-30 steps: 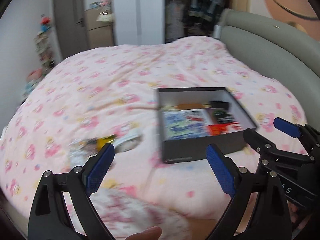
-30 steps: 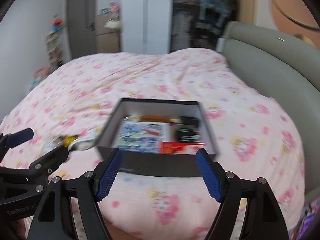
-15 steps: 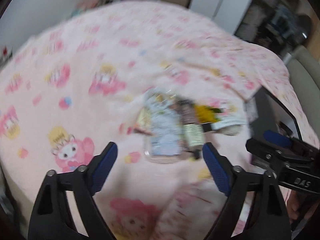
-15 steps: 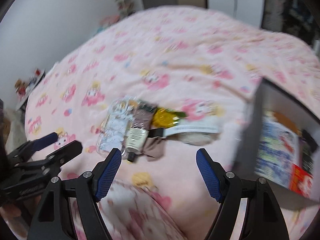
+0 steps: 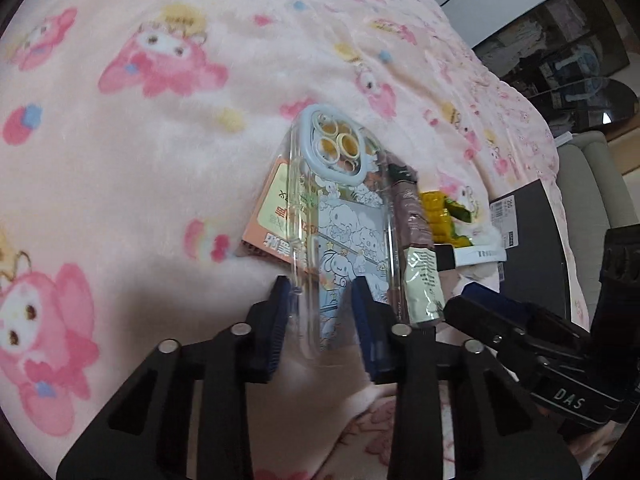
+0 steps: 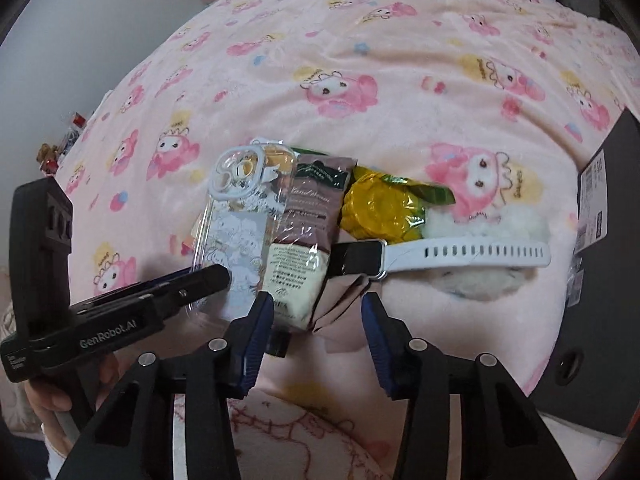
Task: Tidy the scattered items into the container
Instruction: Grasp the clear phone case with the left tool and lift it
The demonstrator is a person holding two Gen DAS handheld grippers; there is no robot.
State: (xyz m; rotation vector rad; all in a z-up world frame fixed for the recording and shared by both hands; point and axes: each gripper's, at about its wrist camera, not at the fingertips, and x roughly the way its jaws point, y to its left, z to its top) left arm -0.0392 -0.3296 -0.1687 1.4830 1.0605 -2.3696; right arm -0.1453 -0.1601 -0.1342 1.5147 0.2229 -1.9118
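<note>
A small heap lies on the pink blanket. It holds a clear cartoon phone case point(image 5: 344, 216) on an orange card point(image 5: 276, 208), a brown-and-cream sachet point(image 6: 304, 236), a yellow packet point(image 6: 380, 208), a white-strapped watch point(image 6: 448, 254) and white fluff point(image 6: 504, 220). My left gripper point(image 5: 322, 304) is closing; the case's near end is between its pads, the right pad overlapping the case. My right gripper point(image 6: 316, 316) is closing too. Its left pad point(image 6: 262, 320) is at the sachet's bottom corner, its right pad clear of everything. The dark box point(image 6: 612, 216) stands at the right.
The box point(image 5: 532, 236) shows only its outer wall with a white label. A pale grey bed headboard point(image 5: 588, 184) rises behind it. A hand point(image 6: 44, 396) holds the left gripper's body. Shelves and a wall stand beyond the bed.
Both grippers have swung away from the box to the heap on its left and dropped close to it. Their jaws, wide before, have narrowed around the case and the sachet.
</note>
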